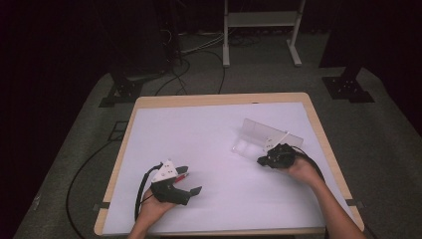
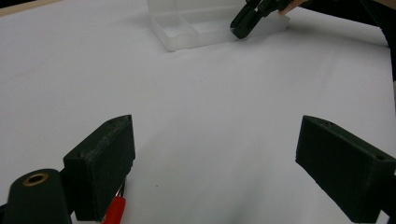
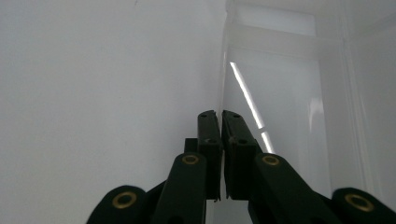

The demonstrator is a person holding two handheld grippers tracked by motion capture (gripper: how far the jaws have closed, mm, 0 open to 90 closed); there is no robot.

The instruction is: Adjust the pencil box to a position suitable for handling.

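Observation:
A clear plastic compartment box (image 1: 245,146) lies right of centre on the white mat (image 1: 199,134), its lid (image 1: 266,132) standing open behind it. My right gripper (image 1: 262,161) sits at the box's near right edge, jaws shut. In the right gripper view the box's thin wall (image 3: 225,70) runs down into the slit between the shut jaws of the gripper (image 3: 221,116). My left gripper (image 1: 190,180) rests low on the mat at the front left, wide open with nothing between its fingers (image 2: 105,163). A small red piece (image 2: 114,210) shows beside its left jaw.
The left gripper view looks across bare mat to the box (image 2: 187,30) and the right gripper (image 2: 243,25). The table's wooden rim (image 1: 219,98) frames the mat. Beyond it are floor cables (image 1: 184,64), black stands and a white frame (image 1: 261,22).

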